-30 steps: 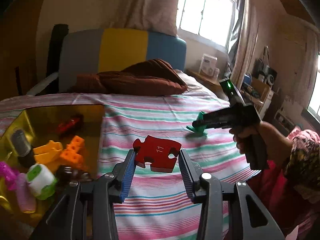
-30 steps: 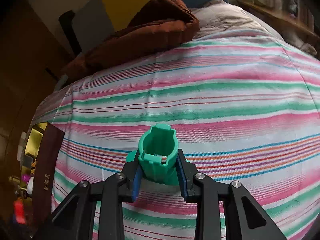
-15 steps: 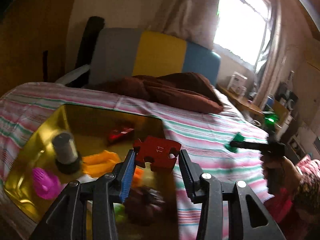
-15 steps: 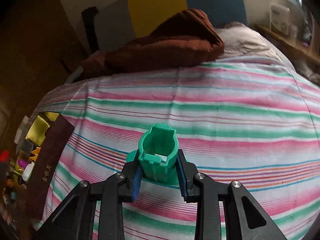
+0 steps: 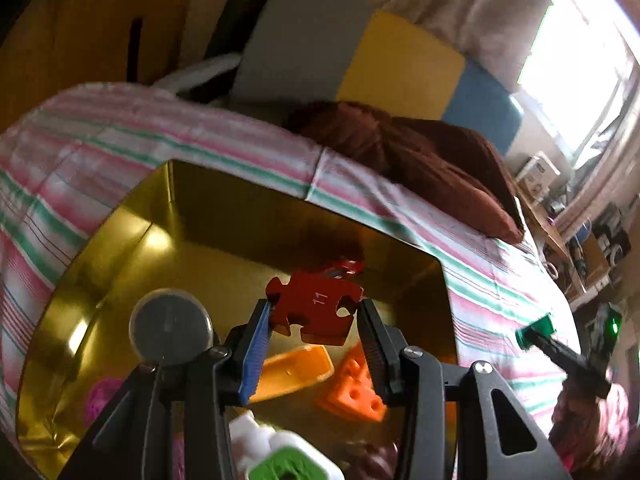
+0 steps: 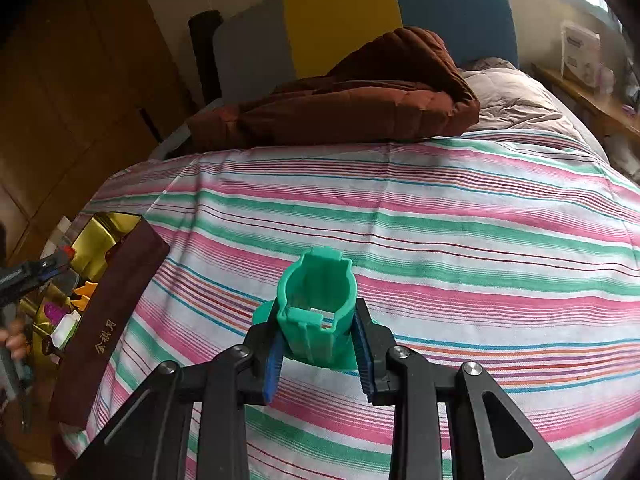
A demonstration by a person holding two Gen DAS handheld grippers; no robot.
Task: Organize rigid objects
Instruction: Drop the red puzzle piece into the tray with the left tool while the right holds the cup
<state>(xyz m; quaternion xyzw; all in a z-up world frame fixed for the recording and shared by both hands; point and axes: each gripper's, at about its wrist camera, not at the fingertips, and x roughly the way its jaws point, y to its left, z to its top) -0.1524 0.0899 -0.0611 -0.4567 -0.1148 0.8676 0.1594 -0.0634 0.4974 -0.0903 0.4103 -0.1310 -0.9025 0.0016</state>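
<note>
My left gripper (image 5: 315, 322) is shut on a red puzzle piece (image 5: 314, 306) marked 11 and holds it above the open gold box (image 5: 120, 240). Inside the box lie an orange block (image 5: 354, 386), a yellow-orange piece (image 5: 296, 370), a grey-capped cylinder (image 5: 170, 330), a pink toy (image 5: 104, 398), a small red toy (image 5: 344, 266) and a white and green piece (image 5: 276, 458). My right gripper (image 6: 320, 346) is shut on a green plastic cup-shaped piece (image 6: 318, 306) above the striped bed sheet (image 6: 440, 240). It also shows in the left wrist view (image 5: 536, 334).
The box (image 6: 96, 240) sits at the bed's left side, its dark brown outer wall (image 6: 108, 320) facing the right gripper. A brown quilt (image 6: 360, 96) lies at the head of the bed. A bedside shelf (image 5: 560, 232) with clutter stands at right.
My left gripper has swung left with the puzzle piece, from over the sheet to over the gold box. My right gripper has lifted and turned slightly, still holding the green piece.
</note>
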